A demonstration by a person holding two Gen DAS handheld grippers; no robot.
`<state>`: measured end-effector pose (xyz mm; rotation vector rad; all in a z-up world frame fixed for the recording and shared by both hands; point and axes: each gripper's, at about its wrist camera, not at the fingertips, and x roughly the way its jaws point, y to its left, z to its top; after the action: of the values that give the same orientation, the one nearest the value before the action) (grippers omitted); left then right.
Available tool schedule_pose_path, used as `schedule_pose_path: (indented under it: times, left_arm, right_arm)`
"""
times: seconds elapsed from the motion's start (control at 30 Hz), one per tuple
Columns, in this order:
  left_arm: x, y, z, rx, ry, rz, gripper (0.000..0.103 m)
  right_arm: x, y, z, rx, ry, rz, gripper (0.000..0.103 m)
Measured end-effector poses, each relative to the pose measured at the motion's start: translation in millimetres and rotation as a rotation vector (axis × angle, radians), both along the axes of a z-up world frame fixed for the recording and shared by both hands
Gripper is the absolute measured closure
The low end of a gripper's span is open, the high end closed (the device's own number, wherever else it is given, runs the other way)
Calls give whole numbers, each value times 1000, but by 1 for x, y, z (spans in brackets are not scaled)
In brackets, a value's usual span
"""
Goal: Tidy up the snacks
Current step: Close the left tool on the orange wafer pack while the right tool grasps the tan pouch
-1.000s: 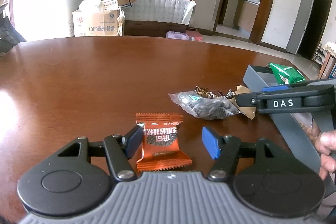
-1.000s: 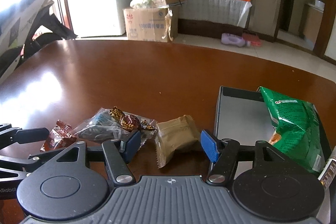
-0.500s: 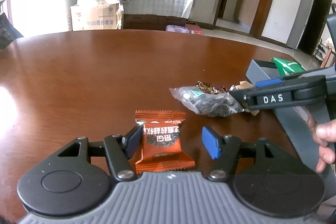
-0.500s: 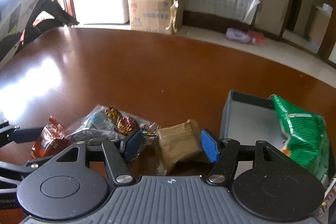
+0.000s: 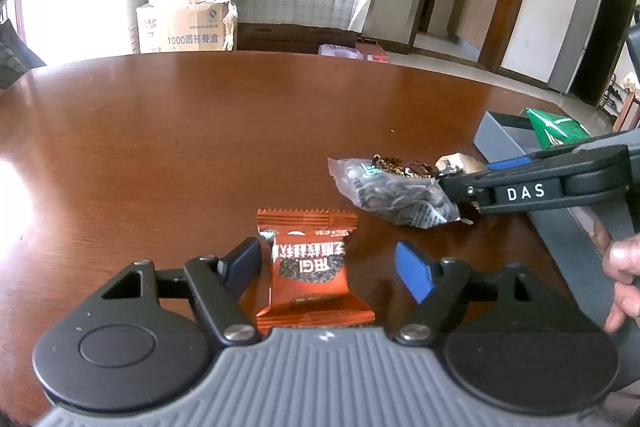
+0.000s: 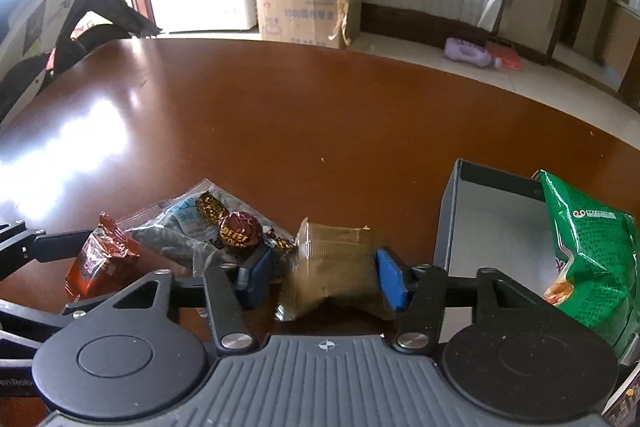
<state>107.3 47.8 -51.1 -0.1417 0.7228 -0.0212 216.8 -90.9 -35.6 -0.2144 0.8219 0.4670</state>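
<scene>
On the brown table, an orange snack packet [image 5: 308, 267] lies flat between the fingers of my left gripper [image 5: 326, 267]. Its jaws are opening and the pads do not press the packet. My right gripper [image 6: 324, 275] is closing on a brown packet [image 6: 336, 267], which buckles between the blue pads. Just left of it lie a clear bag of dark seeds [image 6: 176, 231] and a foil-wrapped chocolate [image 6: 240, 227]. In the left wrist view the right gripper's fingers [image 5: 520, 193] reach in past the seed bag [image 5: 396, 195].
A grey tray [image 6: 448, 219] stands at the right with a green snack bag [image 6: 588, 243] leaning in it. A person's hand [image 5: 620, 267] holds the right gripper's handle. Bare table stretches beyond the snacks. Boxes and bags stand on the floor behind.
The right jaws have narrowed onto the brown packet, which has crumpled. The left jaws have widened, the blue pad drawing away from the orange packet. Neither hand has travelled.
</scene>
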Motion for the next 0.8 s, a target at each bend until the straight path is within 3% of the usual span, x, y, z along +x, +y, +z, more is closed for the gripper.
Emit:
schedule_pose_path:
  times: [0.2,0.33,0.47,0.57,0.63,0.8]
  left_arm:
    - [2,2,-2,3,-3,-1,28]
    - [-1,4,-3,9,-11,-6,28]
    - [0,-2,-4,44,-12,-21,30]
    - [0,-4,-3,69,-12,-15,44]
    - [-1,-3,-2,83,-10,0,60]
    - [-2,-1,-1,89,-8,9,67]
  right_arm:
    - [0,-1,-1,3,-1,-3,54]
    - [-4,0,-1,1,-13,-1,61]
    - [-8,-1,-1,4,-22,6,62]
    - [-9,-3,0,10,-27,6,62]
    - [-11,-5,0,10,-27,12,62]
    - [-15,-8,3,4,-39,25,62]
